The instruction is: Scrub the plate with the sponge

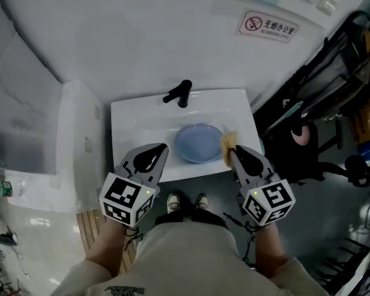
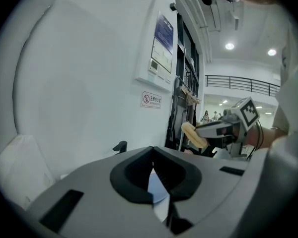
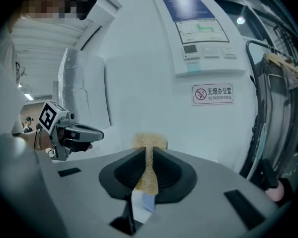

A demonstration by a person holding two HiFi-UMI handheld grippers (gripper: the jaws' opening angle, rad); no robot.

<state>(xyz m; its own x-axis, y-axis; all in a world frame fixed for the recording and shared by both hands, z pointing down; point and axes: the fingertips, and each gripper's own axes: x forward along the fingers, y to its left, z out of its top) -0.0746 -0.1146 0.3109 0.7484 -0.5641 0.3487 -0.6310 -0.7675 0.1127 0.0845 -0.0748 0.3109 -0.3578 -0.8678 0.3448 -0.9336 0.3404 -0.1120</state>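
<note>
The yellow sponge (image 3: 149, 141) is clamped lengthwise in the right gripper (image 1: 236, 152), poking toward the far wall (squashed waist only seen in the right gripper view), the blue plate (image 1: 199, 142) is laid flat in the sink (image 1: 129, 119), and the left gripper (image 1: 163, 148) is clenched empty.
</note>
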